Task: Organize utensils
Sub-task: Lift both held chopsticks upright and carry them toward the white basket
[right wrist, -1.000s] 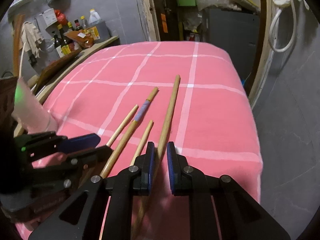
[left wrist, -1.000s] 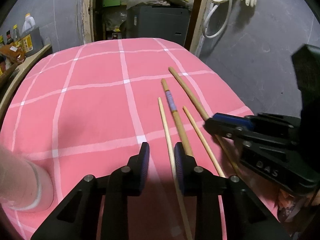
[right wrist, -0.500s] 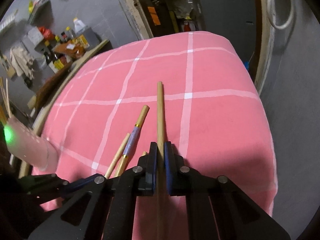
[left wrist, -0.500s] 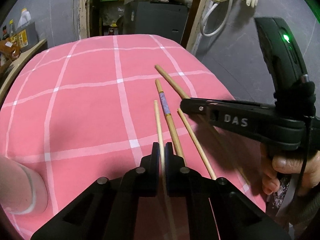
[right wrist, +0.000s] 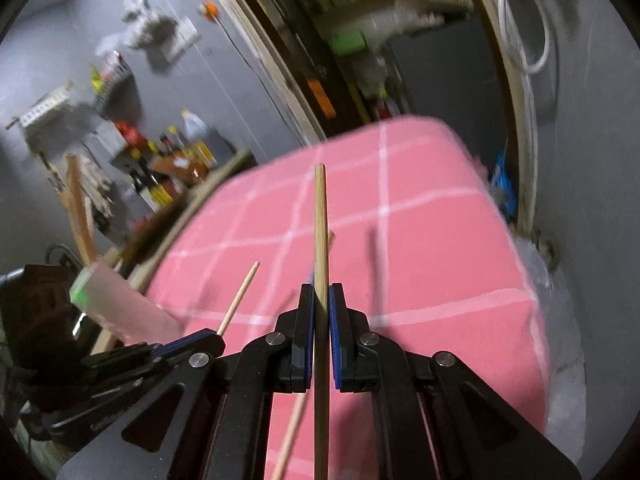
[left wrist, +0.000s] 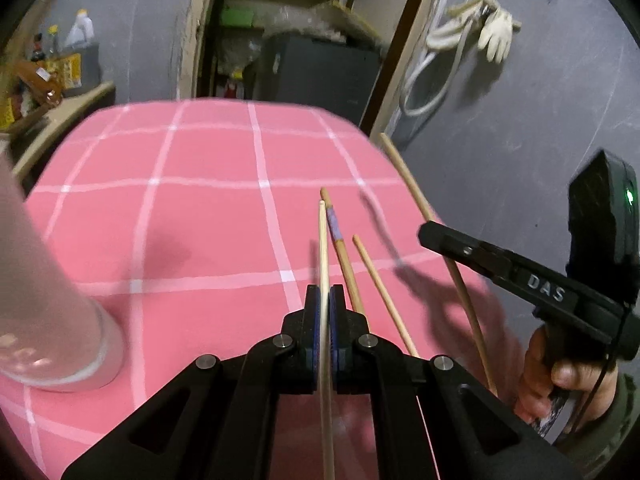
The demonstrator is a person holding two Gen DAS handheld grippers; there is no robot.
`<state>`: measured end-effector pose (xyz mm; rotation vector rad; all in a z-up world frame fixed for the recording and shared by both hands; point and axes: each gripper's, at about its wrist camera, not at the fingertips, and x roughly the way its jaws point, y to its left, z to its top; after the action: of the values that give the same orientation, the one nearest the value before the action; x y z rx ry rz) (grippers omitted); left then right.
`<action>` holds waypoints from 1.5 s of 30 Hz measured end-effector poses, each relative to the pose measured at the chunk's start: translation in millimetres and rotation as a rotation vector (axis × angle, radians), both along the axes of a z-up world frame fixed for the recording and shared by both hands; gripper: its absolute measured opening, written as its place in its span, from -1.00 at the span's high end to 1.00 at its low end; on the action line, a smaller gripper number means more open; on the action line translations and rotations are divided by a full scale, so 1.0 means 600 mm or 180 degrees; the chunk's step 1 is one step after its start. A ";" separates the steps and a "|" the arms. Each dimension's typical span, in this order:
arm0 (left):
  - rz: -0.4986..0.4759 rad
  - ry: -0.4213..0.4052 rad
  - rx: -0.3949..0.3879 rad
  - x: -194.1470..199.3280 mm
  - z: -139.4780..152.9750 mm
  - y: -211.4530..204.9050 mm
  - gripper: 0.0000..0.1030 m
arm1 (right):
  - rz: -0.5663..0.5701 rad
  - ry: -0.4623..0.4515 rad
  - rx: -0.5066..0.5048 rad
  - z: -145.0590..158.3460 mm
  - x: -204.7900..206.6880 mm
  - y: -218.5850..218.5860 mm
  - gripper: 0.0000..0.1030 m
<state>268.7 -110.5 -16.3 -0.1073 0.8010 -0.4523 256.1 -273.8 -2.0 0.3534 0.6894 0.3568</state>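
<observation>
My left gripper (left wrist: 325, 300) is shut on a thin pale chopstick (left wrist: 323, 248), which is raised off the pink checked tablecloth (left wrist: 180, 220). A chopstick with a purple band (left wrist: 340, 248) and another thin one (left wrist: 380, 292) lie on the cloth just to its right. My right gripper (right wrist: 319, 296) is shut on a thicker bamboo chopstick (right wrist: 320, 220) and holds it in the air. In the left wrist view that gripper (left wrist: 430, 236) hangs at the right with its stick (left wrist: 404, 176) slanting past the table edge. A frosted pink cup (left wrist: 48, 300) stands at the left.
A person's hand (left wrist: 560, 380) grips the right handle. Bottles crowd a wooden shelf (right wrist: 168, 152) left of the table. Behind the table a doorway holds a dark cabinet (left wrist: 316, 72). A hose and glove (left wrist: 496, 32) hang on the grey wall. The cup (right wrist: 120, 304) sits beside the left gripper (right wrist: 208, 338).
The left jaws, open a second ago, closed on the thin chopstick. Both grippers lifted their sticks off the cloth, and the right one rolled and swung upward.
</observation>
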 end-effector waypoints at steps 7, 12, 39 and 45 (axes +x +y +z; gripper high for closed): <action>0.0144 -0.0551 -0.0277 -0.055 0.052 0.033 0.95 | -0.0008 -0.0698 0.0064 0.053 -0.066 0.039 0.90; 0.0289 -0.0862 -0.0464 -0.083 0.088 0.062 0.95 | 0.0060 -0.1103 0.0119 0.081 -0.094 0.073 0.90; 0.1606 -0.1971 -0.0800 -0.091 0.219 0.411 0.95 | 0.0475 -0.2403 0.0672 0.196 -0.039 0.314 0.90; 0.1886 -0.2081 -0.0896 -0.066 0.214 0.468 0.95 | 0.0415 -0.2599 0.0702 0.196 -0.017 0.336 0.90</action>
<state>229.3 170.3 112.1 -0.4220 0.0385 -0.0166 245.8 -72.4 115.8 0.3350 -0.1307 0.6522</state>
